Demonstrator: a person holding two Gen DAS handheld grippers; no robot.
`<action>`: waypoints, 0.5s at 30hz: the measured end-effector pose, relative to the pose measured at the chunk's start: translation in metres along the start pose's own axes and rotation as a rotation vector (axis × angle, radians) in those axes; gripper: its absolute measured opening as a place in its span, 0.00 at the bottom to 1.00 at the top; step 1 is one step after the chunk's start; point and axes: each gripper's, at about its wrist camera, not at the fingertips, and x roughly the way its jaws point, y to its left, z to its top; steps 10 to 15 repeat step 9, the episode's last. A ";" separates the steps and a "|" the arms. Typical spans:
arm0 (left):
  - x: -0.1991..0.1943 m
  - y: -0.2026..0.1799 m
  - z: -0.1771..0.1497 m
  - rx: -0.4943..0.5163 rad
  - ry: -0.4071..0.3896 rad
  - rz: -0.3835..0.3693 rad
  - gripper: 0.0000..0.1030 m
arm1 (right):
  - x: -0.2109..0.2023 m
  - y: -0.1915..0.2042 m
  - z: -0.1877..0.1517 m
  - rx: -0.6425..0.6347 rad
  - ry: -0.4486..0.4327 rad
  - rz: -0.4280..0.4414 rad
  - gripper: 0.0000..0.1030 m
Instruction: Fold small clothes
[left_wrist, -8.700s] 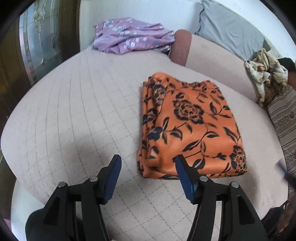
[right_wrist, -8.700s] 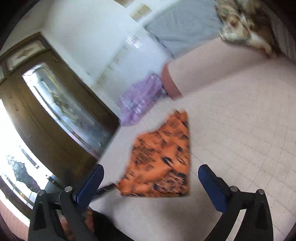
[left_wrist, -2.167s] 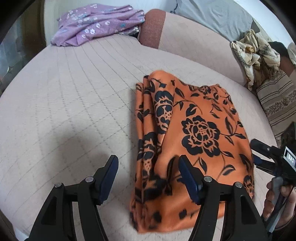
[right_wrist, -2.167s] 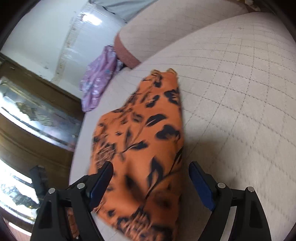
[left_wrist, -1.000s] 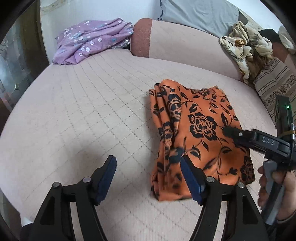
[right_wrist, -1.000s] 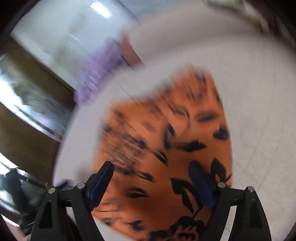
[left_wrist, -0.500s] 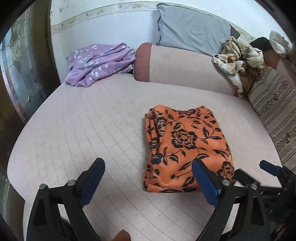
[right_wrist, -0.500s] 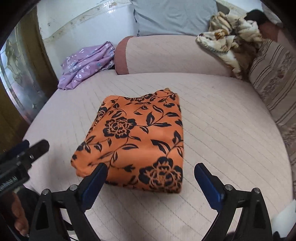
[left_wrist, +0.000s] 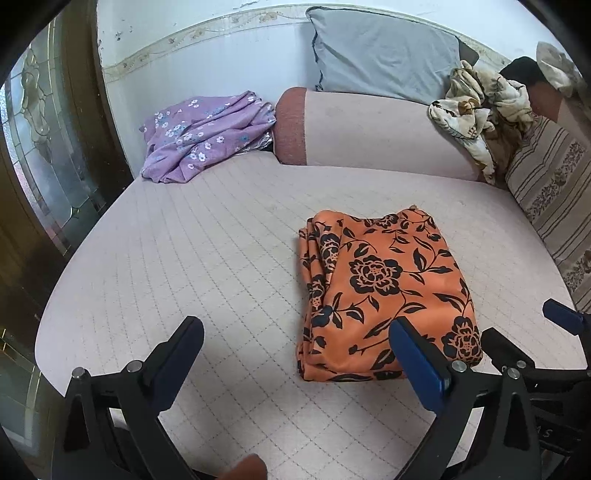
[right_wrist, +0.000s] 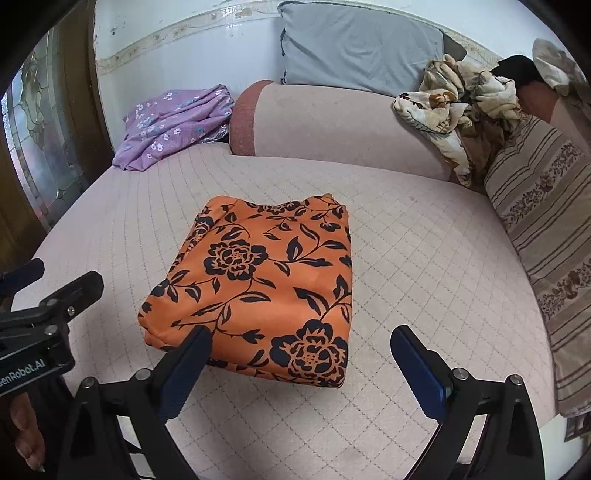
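The orange cloth with black flowers (left_wrist: 384, 288) (right_wrist: 266, 277) lies folded into a thick rectangle on the quilted pink mattress (left_wrist: 184, 258). My left gripper (left_wrist: 295, 326) hovers above the mattress just in front of the cloth's near left corner. Its jaws are opening wide and nothing is between them. My right gripper (right_wrist: 301, 332) stands open over the cloth's near edge and holds nothing. Each gripper shows at the edge of the other's view: the right gripper (left_wrist: 524, 325) at the right, the left gripper (right_wrist: 64, 273) at the left.
A purple flowered garment (left_wrist: 207, 133) lies at the far left corner beside a pink bolster (left_wrist: 369, 133). A grey pillow (left_wrist: 384, 51) leans on the wall. A crumpled cream cloth (left_wrist: 480, 110) and a striped cushion (left_wrist: 546, 192) fill the right side. A glazed wooden door (left_wrist: 37, 147) stands left.
Both grippers have let go of the orange cloth, pulled back and up from it, and opened wider. The cloth now lies flat and folded on the mattress.
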 end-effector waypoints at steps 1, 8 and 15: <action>0.002 -0.001 0.001 0.002 0.005 -0.001 0.97 | 0.001 0.000 0.001 0.000 0.000 0.000 0.96; 0.010 -0.007 0.006 0.025 -0.001 -0.009 0.97 | 0.013 0.003 0.005 -0.011 0.016 0.002 0.96; 0.011 -0.007 0.007 0.025 -0.001 -0.008 0.97 | 0.016 0.004 0.006 -0.011 0.017 0.004 0.96</action>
